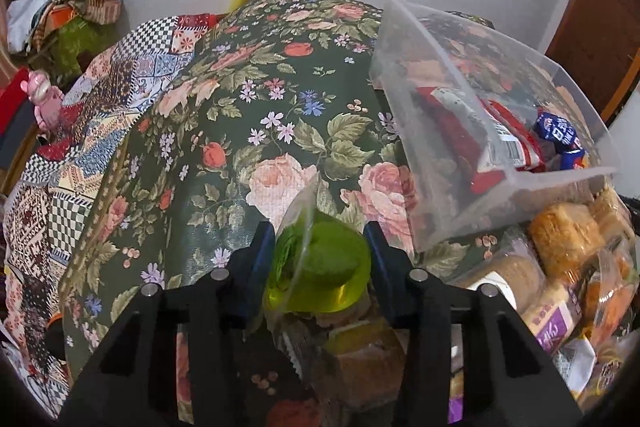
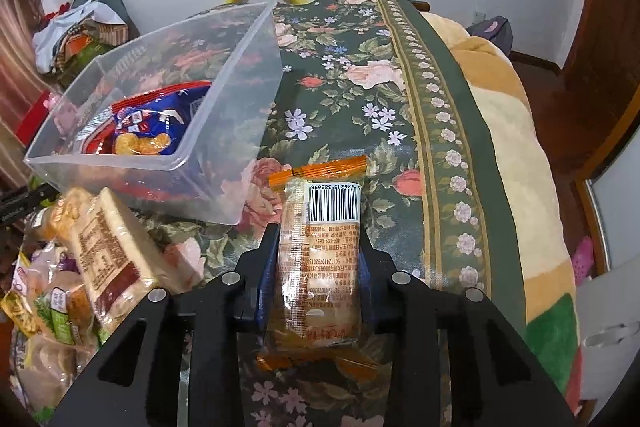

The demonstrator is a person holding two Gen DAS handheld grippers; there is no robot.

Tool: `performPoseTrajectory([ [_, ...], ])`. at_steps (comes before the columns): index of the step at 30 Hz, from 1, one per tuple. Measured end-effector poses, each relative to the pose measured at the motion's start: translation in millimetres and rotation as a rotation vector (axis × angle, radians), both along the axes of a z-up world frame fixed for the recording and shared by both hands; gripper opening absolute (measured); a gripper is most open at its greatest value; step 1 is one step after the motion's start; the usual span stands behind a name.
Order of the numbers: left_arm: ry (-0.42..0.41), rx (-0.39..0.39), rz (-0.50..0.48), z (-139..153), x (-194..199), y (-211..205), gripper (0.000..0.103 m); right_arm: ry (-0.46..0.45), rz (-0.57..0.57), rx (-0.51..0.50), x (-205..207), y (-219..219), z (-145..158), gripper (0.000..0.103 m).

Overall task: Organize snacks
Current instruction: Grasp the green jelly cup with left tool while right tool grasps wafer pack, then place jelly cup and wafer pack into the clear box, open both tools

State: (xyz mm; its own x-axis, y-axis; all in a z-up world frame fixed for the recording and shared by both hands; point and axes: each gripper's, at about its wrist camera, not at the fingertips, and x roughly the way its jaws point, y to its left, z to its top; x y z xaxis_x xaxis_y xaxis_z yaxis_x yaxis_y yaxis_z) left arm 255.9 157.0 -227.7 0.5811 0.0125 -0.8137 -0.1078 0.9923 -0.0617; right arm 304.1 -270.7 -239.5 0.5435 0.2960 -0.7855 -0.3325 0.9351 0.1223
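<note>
My left gripper (image 1: 319, 231) is shut on a green cake in a clear wrapper (image 1: 324, 267), held above the floral tablecloth (image 1: 240, 131). To its right stands a clear plastic bin (image 1: 560, 175) holding a red packet (image 1: 500, 139) and a blue one. My right gripper (image 2: 319, 233) is shut on an orange-trimmed snack packet (image 2: 320, 267) with its barcode label facing up. In the right wrist view the bin (image 2: 104, 161) sits up and to the left of that gripper, with a blue cracker bag (image 2: 144, 131) inside.
A heap of wrapped cakes and breads (image 1: 564, 239) lies at the near side of the bin, seen also as the snack heap (image 2: 108, 251). A patchwork cloth (image 1: 80, 147) drapes left of the table. A striped blanket (image 2: 520, 147) lies to the right.
</note>
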Motion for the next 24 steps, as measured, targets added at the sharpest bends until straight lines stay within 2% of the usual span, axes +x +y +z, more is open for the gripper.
performPoseTrajectory([
  [6, -0.028, -0.021, 0.010, 19, -11, 6, 0.041, -0.042, -0.001, 0.022, -8, -2, 17, 0.032],
  [13, -0.104, -0.005, 0.015, 57, -24, -1, 0.041, -0.117, -0.005, 0.052, -15, -4, 50, 0.032],
  [24, -0.220, 0.004, -0.053, 113, -24, -32, 0.041, -0.236, 0.043, 0.102, -18, 13, 100, 0.032],
])
